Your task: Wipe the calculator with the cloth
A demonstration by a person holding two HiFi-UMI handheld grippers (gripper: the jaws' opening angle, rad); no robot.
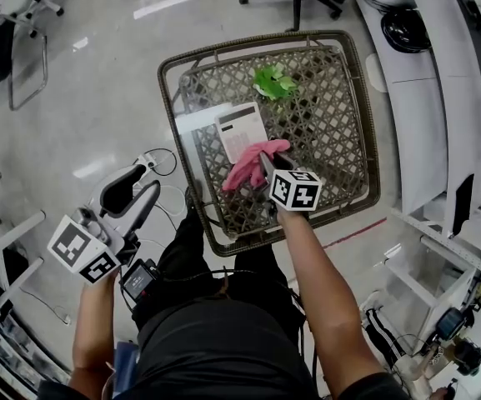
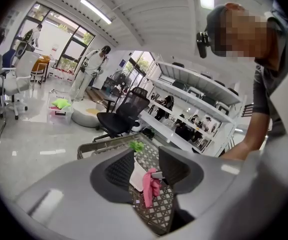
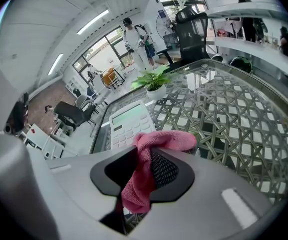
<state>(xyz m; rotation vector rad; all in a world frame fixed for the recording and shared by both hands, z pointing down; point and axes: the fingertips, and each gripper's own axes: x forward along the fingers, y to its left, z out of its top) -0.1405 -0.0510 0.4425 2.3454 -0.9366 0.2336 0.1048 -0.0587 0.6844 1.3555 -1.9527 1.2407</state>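
Now our right gripper (image 3: pixel 141 171) pinches the pink cloth (image 3: pixel 158 141) by the calculator (image 3: pixel 130 124), left gripper (image 2: pixel 146 167) spread empty; next, we likely press and sweep.

The pink cloth (image 1: pixel 248 167) hides the calculator's (image 1: pixel 238 123) near end; its key labels are unreadably small.

You wear a dark grey short-sleeved shirt (image 1: pixel 215 344) and black trousers (image 1: pixel 192 252). Your left gripper (image 1: pixel 151 180) and right gripper (image 1: pixel 269 158) are pale grey, each with black ribbed fingers (image 3: pixel 164 170) ahead of a black-and-white marker cube (image 1: pixel 295 189).
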